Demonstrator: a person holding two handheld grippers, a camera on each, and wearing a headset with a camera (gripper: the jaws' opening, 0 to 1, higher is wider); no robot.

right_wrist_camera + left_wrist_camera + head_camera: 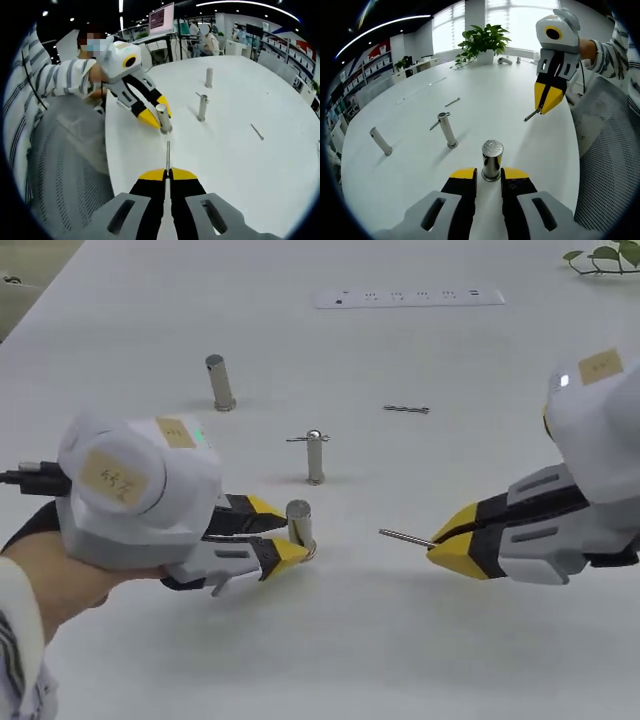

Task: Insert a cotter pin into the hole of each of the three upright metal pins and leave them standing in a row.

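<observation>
Insertion step, I judge: my left claw (285, 531) is clamped low on the near upright pin (299, 523) standing on the bench (380, 650), my right claw (440, 540) pinches a cotter pin (405, 536) aimed at it, near but apart; next I level its tip with the hole.

A white power strip (410, 298) lies flat on the far part of the white worktop (300, 660). A leafy potted plant (485, 40) stands at the worktop's end. A grey mesh chair (610, 165) sits beside it.

The right hand-held gripper (434, 542) hides the rear of the cotter pin (403, 536)
</observation>
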